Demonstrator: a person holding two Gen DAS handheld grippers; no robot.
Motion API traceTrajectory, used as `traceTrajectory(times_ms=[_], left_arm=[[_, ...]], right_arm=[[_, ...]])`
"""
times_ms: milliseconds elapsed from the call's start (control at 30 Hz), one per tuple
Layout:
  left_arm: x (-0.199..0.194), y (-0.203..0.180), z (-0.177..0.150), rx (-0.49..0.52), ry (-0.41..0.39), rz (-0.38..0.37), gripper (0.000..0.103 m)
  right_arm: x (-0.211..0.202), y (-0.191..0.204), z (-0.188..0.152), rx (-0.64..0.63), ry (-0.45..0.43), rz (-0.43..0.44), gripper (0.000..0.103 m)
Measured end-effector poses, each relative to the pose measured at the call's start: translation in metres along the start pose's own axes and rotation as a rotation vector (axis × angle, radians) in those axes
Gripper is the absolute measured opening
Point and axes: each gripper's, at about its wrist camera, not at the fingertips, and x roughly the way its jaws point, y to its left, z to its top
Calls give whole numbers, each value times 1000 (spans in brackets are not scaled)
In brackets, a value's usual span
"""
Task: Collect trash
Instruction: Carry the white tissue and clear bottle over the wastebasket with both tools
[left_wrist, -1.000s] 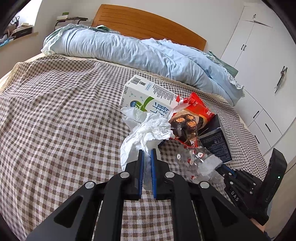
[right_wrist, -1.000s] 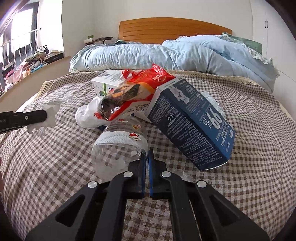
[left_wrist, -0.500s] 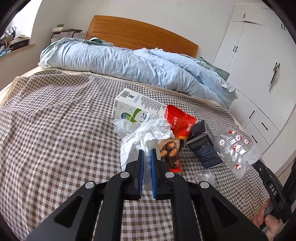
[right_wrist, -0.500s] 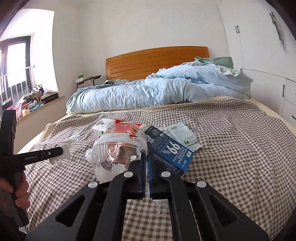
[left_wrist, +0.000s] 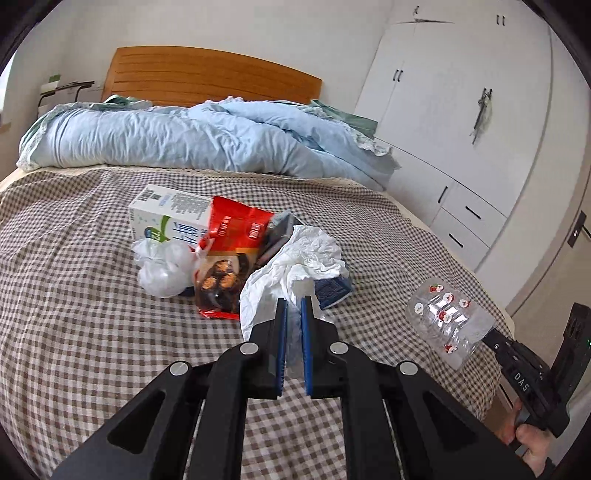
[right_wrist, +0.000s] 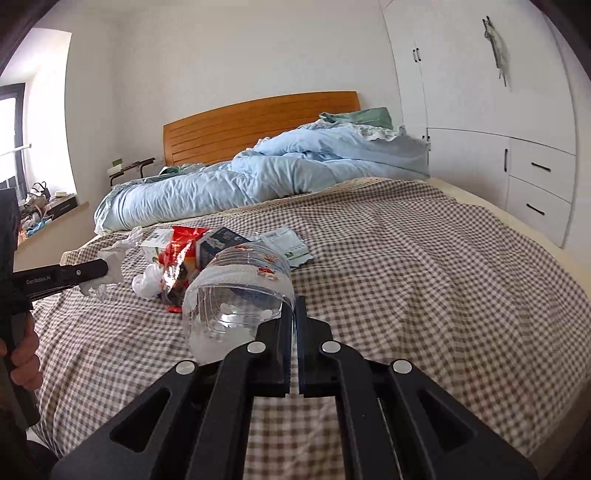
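Note:
My left gripper (left_wrist: 291, 306) is shut on a crumpled white tissue (left_wrist: 295, 258), held above the checked bedspread. My right gripper (right_wrist: 294, 306) is shut on the rim of a clear plastic bottle (right_wrist: 236, 295) with a red-and-white label, lifted off the bed; the same bottle (left_wrist: 448, 325) shows at the right of the left wrist view. On the bed lies a pile: a white and green milk carton (left_wrist: 166, 218), a red snack bag (left_wrist: 229, 251), a crumpled white plastic bag (left_wrist: 162, 266) and a dark blue carton (left_wrist: 332, 288). A printed paper (right_wrist: 291, 243) lies beyond the pile.
A rumpled light-blue duvet (left_wrist: 184, 140) covers the head of the bed under a wooden headboard (left_wrist: 207, 77). White wardrobes and drawers (left_wrist: 461, 110) stand along the right. A small table (right_wrist: 129, 168) and a cluttered windowsill (right_wrist: 48, 206) are on the left. A person's hand (right_wrist: 22, 354) grips the left handle.
Both grippers have drawn back and risen from the pile. The bottle has come up off the bed in the right gripper. The tissue has lifted clear in the left gripper.

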Motion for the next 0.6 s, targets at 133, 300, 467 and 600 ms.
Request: traceTrajectory(times_ms=[133,300,467,600], left_arm=[[9,-39,-22,82,58,-48,5],[5,-104,-48,213,89,-141,5],[-6,-172,-80,326,124,-252,5],[-9,-219,-109,381,183,-357,5]], right_arm=[[-34,-35,-15,11,8,-79,2],[-87,-84,-34,24,22,-189,2],[-143,-132,-64,27,75,-311,2],[-176,-179,-113,87,186,-404,2]])
